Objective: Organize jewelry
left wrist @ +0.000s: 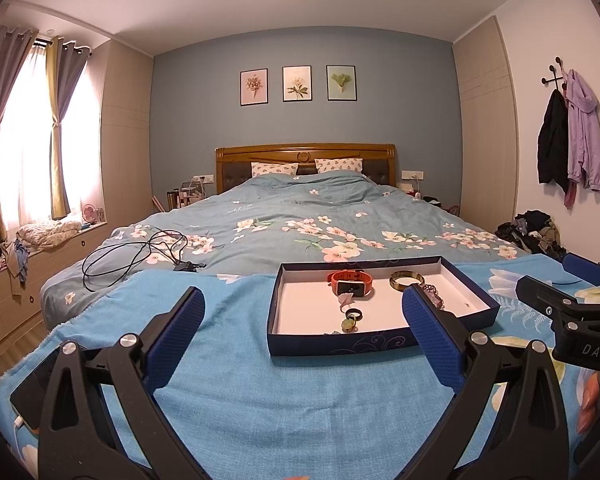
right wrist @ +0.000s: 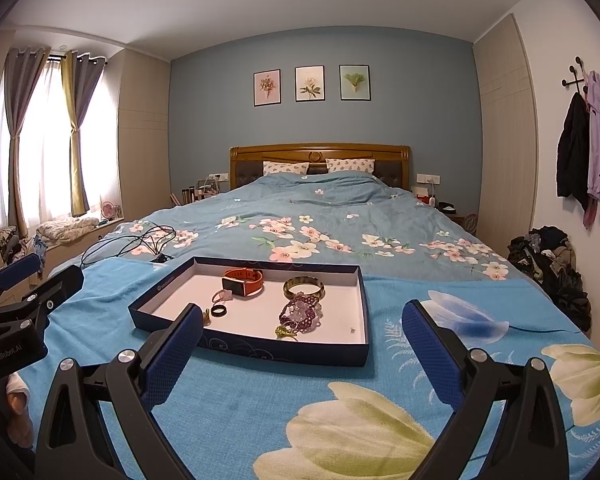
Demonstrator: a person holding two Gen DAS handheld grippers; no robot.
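Left wrist view: left gripper (left wrist: 304, 334) jaws spread wide, empty.
Tray: shallow navy cardboard tray (right wrist: 172, 280) on turquoise floral blanket (right wrist: 340, 408).
Inside: black ring (right wrist: 219, 311), orange smartwatch (right wrist: 244, 281), purple bead bracelet (right wrist: 302, 312), olive bangle (right wrist: 304, 287).
Right gripper (right wrist: 302, 340): jaws apart, empty.

A shallow dark-blue tray (right wrist: 284, 350) with a white floor lies flat on the light-blue floral blanket at the near end of the bed. At its far side lie an orange smartwatch (right wrist: 244, 281) and, to its right, a brownish bangle (right wrist: 304, 287). Nearer lie a heap of purple bead bracelets (right wrist: 302, 312), a small green piece (right wrist: 284, 332) and, to the left, a black ring (right wrist: 219, 311).
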